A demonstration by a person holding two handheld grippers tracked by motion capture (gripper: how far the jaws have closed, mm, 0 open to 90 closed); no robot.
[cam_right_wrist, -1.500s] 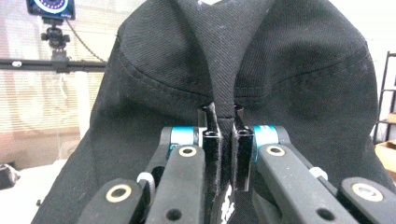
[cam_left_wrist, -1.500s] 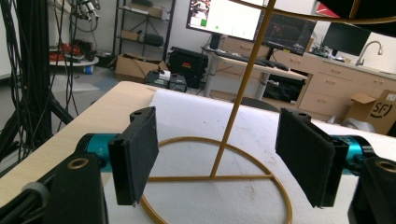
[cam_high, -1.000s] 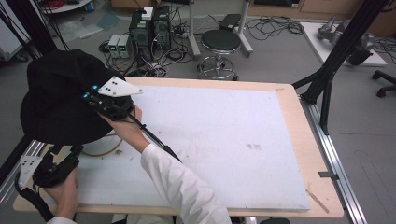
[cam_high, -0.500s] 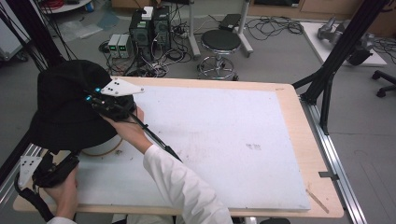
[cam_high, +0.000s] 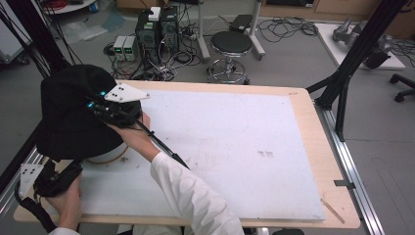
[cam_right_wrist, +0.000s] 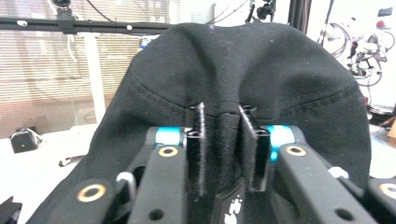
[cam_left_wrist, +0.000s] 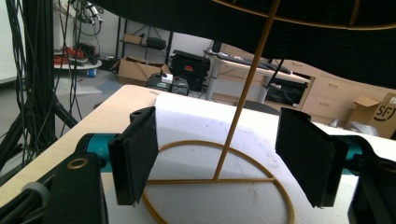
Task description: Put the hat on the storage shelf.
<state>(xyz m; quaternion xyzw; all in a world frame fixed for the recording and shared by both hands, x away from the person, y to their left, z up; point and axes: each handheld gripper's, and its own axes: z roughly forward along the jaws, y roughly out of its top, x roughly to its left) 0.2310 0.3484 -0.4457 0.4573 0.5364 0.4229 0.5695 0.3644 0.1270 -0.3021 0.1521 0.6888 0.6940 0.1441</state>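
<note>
the black hat [cam_high: 73,115] sits up on the gold wire stand [cam_left_wrist: 219,186], right gripper [cam_right_wrist: 223,122] easing its pinch on the brim fold, left gripper [cam_left_wrist: 224,163] wide open down by the stand's base ring

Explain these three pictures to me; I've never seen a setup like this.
There is no robot here. A person at a table holds a hand-held two-jaw gripper in each hand. The high view looks down from above the person. The other two views come from cameras riding on each gripper, looking along its black jaws.

A white sheet covers the table. On it stands a gold wire stand with a black hat over it.

The right gripper has a fold of the hat between its jaws, which have just been opening. The left gripper is open and holds nothing.
</note>
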